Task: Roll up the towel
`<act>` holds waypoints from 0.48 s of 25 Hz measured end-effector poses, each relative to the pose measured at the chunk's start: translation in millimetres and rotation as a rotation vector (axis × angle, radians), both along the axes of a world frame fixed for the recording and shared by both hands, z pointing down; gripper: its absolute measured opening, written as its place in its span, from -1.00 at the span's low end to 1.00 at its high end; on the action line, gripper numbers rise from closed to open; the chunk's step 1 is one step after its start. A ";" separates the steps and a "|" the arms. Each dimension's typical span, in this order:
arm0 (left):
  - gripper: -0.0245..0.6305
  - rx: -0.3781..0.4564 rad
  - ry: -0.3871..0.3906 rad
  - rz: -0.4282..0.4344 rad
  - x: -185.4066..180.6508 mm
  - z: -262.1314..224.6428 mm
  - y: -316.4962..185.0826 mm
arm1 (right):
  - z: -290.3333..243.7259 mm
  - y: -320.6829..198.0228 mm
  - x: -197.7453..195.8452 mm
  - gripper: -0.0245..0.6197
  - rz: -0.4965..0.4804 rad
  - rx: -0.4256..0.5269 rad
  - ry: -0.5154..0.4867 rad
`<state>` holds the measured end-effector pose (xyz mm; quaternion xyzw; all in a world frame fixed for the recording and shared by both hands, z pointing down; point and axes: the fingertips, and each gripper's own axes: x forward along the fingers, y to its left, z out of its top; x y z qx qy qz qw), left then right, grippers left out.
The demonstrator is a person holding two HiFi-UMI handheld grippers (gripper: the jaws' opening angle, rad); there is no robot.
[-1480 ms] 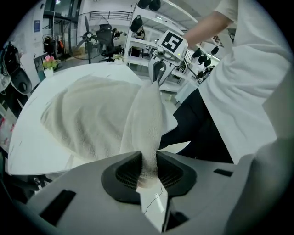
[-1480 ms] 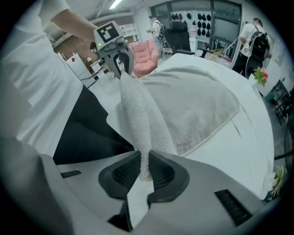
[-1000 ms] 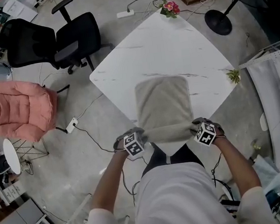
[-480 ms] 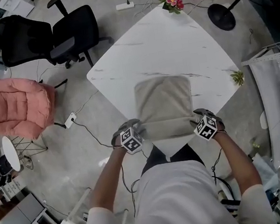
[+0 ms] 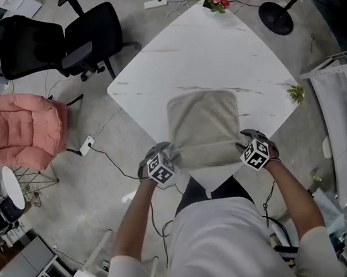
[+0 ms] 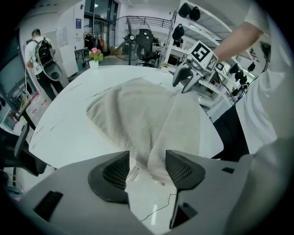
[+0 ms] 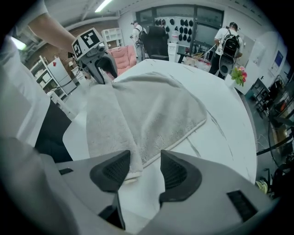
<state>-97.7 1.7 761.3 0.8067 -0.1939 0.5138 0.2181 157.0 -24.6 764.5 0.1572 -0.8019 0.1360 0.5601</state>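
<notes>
1. Now left gripper and right gripper stand spread, jaws just opening, with the beige terry towel's folded edge loose between them.
2. Towel lies at white marbled table's near corner.
3. From above, cubes hide the jaw tips.

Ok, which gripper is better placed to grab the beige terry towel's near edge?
Left, slightly. Both grippers' jaws have just been opening. The left gripper straddles the beige terry towel at its fold; the right gripper spans mostly white marble table, towel corner at one pad.

Beige terry towel, near edge folded over once, lying flat at the white table's near corner
</notes>
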 end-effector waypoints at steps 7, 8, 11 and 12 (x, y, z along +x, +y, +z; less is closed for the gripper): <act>-0.19 0.081 0.043 -0.002 -6.8 -34.2 7.8 | -49.0 -1.8 -2.3 -0.26 0.073 0.086 -0.096; -0.20 0.087 0.052 0.011 -4.8 -37.5 13.6 | -55.3 1.7 -4.4 -0.28 0.071 0.097 -0.109; -0.20 0.105 0.073 0.083 6.3 -43.4 37.9 | -64.9 25.4 -14.3 -0.31 0.019 0.096 -0.127; -0.21 0.117 0.075 0.110 10.7 -44.5 46.8 | -65.3 36.2 -18.2 -0.31 -0.010 0.089 -0.128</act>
